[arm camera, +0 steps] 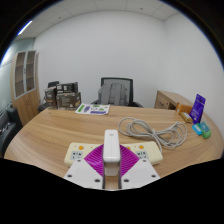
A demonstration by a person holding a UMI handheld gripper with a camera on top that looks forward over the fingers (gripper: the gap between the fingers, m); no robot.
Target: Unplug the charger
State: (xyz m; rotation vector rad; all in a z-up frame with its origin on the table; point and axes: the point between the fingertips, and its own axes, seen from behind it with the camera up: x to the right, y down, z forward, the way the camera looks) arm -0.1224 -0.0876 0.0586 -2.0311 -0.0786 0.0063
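Observation:
A white charger block (112,146) stands upright between my two fingers, with the purple pads (93,160) pressed against both of its sides. My gripper (112,160) is shut on it and holds it over the wooden table (60,130). A white cable (150,130) runs from the charger's top and lies in loose loops on the table just ahead and to the right. No socket or power strip is in view.
A grey office chair (117,92) stands behind the far table edge, with books (93,109) lying in front of it. A purple box (198,105) and a teal object (203,130) sit at the right. A cabinet (25,85) stands at the left.

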